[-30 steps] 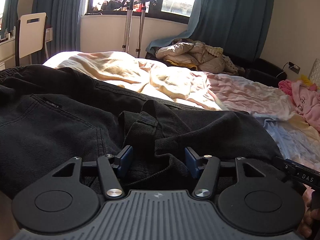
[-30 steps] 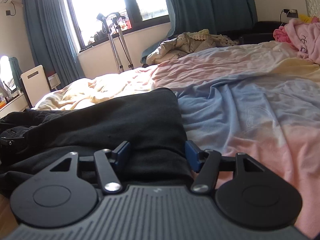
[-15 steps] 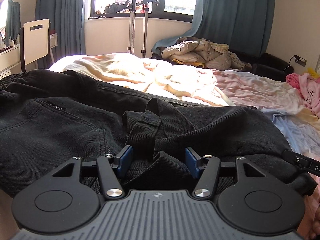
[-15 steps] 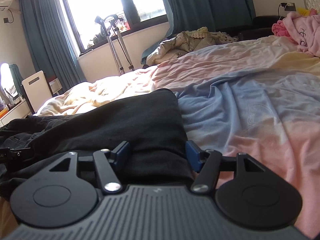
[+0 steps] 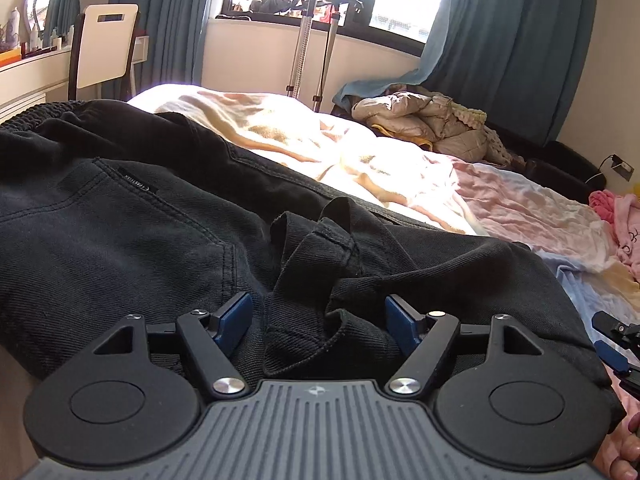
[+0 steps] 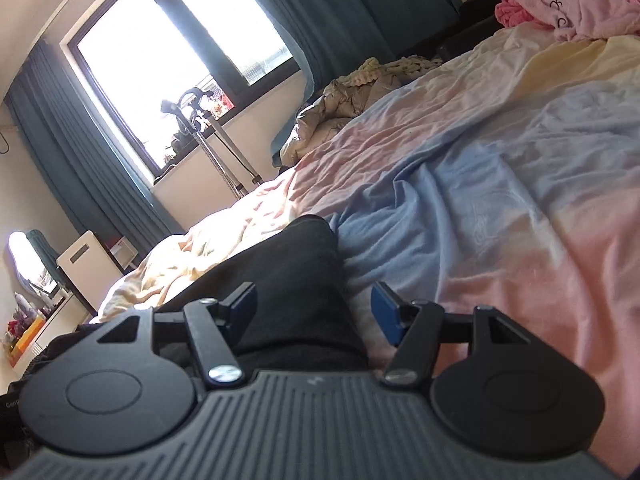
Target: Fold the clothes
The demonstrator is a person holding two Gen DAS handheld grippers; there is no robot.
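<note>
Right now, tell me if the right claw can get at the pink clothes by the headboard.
Probably not. The right claw sits over the black trousers; the pink clothes lie far across the bedsheet.

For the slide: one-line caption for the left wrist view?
Left tongs opening around a bunched fold of black denim trousers on a pastel bedsheet.

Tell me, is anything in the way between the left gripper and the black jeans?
No, nothing visible blocks it. The left gripper is right at the black jeans, with a bunched fold of them between its opening fingers. Only denim lies there, spread on the bed sheet.
</note>
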